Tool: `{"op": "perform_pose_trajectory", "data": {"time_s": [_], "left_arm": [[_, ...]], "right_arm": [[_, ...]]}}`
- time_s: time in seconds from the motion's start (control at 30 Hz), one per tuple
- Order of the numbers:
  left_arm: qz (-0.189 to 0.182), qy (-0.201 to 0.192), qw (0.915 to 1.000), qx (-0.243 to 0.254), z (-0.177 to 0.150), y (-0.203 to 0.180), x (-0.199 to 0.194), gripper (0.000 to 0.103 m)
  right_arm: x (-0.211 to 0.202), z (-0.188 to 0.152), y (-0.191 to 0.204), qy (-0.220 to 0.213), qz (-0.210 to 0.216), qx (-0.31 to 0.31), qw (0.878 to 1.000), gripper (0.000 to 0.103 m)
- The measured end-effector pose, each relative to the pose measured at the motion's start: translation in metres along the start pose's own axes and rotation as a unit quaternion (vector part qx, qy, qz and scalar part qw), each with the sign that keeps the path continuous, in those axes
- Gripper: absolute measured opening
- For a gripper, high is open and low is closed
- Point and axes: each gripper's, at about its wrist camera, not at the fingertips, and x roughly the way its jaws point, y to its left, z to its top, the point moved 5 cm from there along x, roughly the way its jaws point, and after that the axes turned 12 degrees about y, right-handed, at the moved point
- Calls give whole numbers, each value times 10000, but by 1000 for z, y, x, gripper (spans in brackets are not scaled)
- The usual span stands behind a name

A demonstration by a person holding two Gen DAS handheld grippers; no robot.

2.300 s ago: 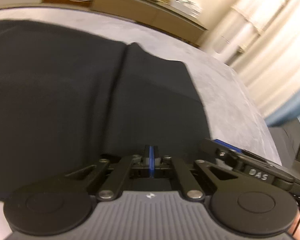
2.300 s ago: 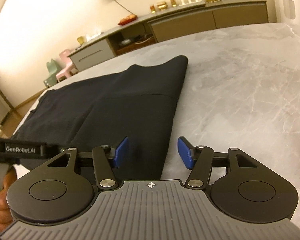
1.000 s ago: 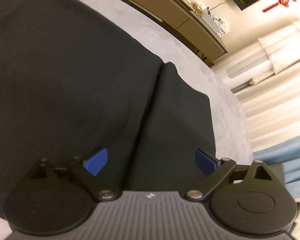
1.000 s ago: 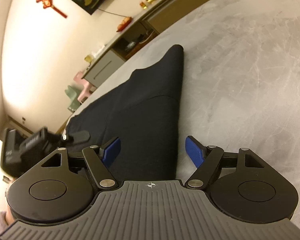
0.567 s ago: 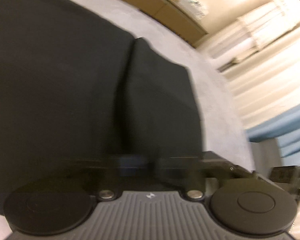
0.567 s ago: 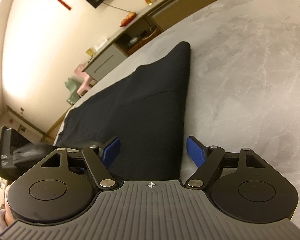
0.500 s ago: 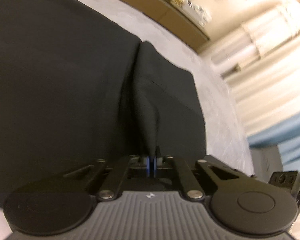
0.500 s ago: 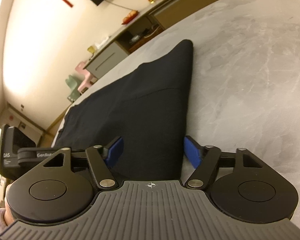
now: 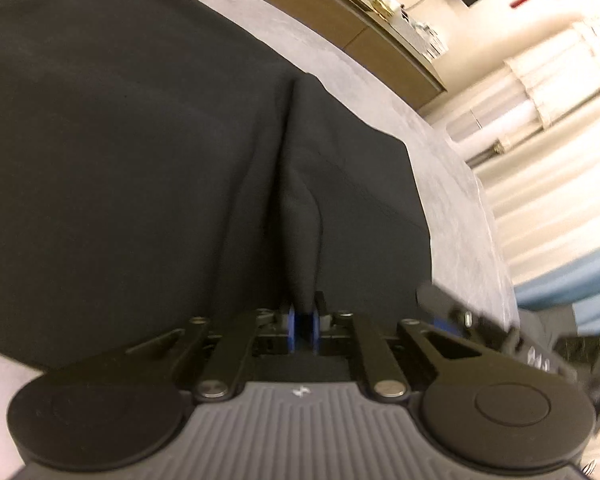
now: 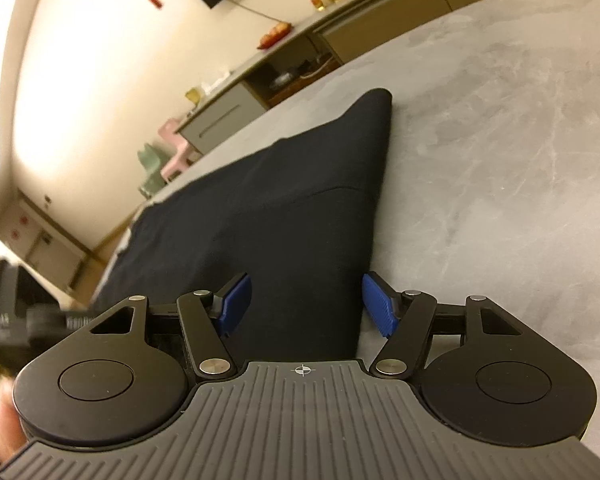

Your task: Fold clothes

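A dark garment (image 9: 140, 152) lies spread on the grey marbled surface (image 10: 500, 140), reaching ahead of both tongs. It looks partly folded already: one layer lies over another along the edge near the right tongs, with a seam line across it and a tapered corner pointing away.

The left tongs (image 9: 304, 326) are nearly pressed together, pinching a raised ridge of the cloth between the blue pads; the jaws are easing apart slightly, yet the fabric is still caught and stands up in a pleat running forward from the tips.

The right tongs (image 10: 306, 306) are spread wide and closing slowly. They straddle the garment's near edge: the left pad sits over the cloth, the right pad just beside its border over bare surface. Nothing is pinched there yet.

By my reading, the fold is mid-way: one side is gripped, the other grip is not yet made, and the lift and carry-over remain.
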Motion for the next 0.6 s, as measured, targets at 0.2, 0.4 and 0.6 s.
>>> {"op": "perform_pose_trajectory", "data": {"time_s": [0.2,0.4,0.6], "left_arm": [[135,-43,9998,125,-11,5,-14,21],[242,-304,9992,7,-16,14,-40,34],[255,-592,9979,-113,-23,21,-70,43]], "right_arm": [[19,14,1,99,309,83,9994,54],[14,14,-3,60,-399,-16,9992,4],[-6,23,-20,45,-811,53,9967,3]]}}
